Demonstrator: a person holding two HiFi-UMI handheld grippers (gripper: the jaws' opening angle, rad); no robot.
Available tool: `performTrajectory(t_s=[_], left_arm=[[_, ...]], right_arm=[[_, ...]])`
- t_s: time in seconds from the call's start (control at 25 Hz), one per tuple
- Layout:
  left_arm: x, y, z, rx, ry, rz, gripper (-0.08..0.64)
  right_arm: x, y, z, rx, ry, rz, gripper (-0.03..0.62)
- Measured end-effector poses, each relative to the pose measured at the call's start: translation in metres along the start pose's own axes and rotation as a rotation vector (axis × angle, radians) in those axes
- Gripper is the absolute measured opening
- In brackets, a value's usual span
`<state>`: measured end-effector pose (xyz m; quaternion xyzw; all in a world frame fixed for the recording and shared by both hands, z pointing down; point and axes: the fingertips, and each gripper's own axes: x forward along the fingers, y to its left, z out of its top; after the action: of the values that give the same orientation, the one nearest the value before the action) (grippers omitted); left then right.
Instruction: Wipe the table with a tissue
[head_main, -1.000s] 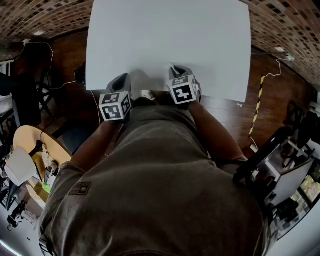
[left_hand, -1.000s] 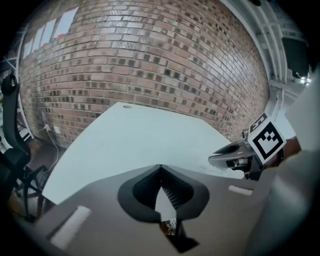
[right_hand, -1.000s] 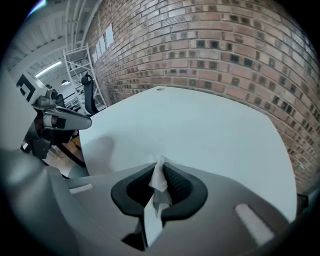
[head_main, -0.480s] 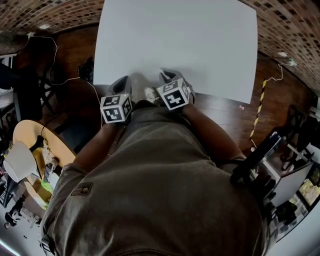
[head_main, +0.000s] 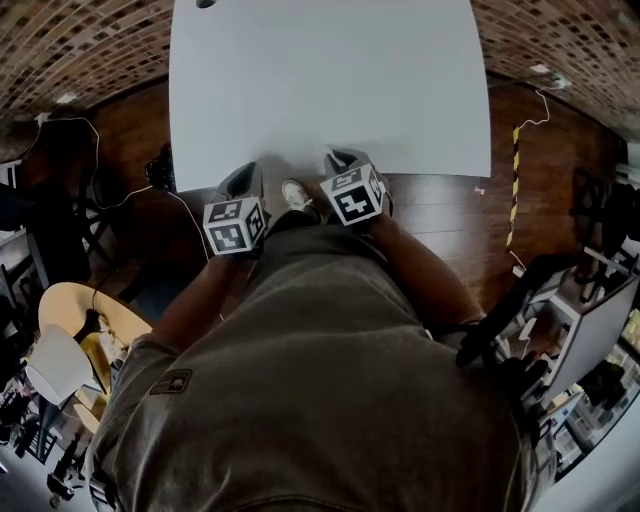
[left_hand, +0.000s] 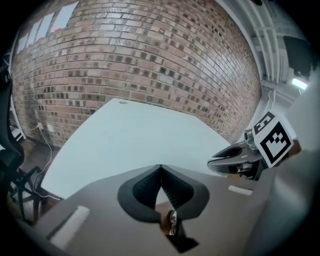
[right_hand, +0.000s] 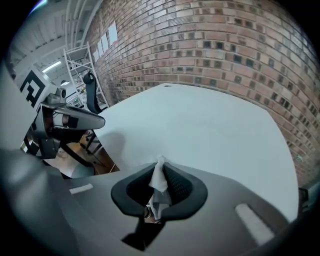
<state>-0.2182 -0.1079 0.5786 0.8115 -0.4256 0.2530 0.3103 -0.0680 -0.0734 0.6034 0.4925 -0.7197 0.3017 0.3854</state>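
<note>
The white table (head_main: 330, 80) fills the top of the head view. Both grippers hover side by side at its near edge, just in front of the person's body. My right gripper (right_hand: 160, 164) is shut on a small crumpled white tissue (right_hand: 159, 181) that sticks up between its black pads; in the head view this gripper (head_main: 340, 160) sits right of centre. My left gripper (left_hand: 160, 168) is shut with its pads meeting and nothing between them; the head view shows it (head_main: 243, 180) at the left. Each gripper view shows the table (left_hand: 135, 135) (right_hand: 215, 125) stretching ahead, bare.
A brick wall (left_hand: 150, 55) stands behind the table's far edge. A small dark spot (head_main: 205, 3) lies at the far left corner. Dark wooden floor (head_main: 440, 215), cables, an office chair (right_hand: 91, 90) and black-and-yellow tape (head_main: 515, 185) surround the table.
Both grippers have drawn back slightly toward the table's near edge. The right one shifted left, closer to the left one. The head camera has shifted a little.
</note>
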Motion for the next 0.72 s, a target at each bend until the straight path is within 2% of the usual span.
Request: performTrajectory(t_s=[0.24,0.48,0.72], left_arm=[[0.008,-0.027,0.008,0.016,-0.023,-0.025,0.002],[0.005,-0.052,0.007,0.022,-0.049,0.003,0.002],[-0.002,-0.101,-0.001,0.023,-0.078,0.032,0.002]], right_arm=[[-0.017,-0.027,-0.009,0.040,-0.016,-0.039,0.044],[-0.041,-0.047,-0.009,0.028,-0.091,-0.035,0.044],[-0.084,-0.073,-0.026,0.031,-0.181,-0.017,0.044]])
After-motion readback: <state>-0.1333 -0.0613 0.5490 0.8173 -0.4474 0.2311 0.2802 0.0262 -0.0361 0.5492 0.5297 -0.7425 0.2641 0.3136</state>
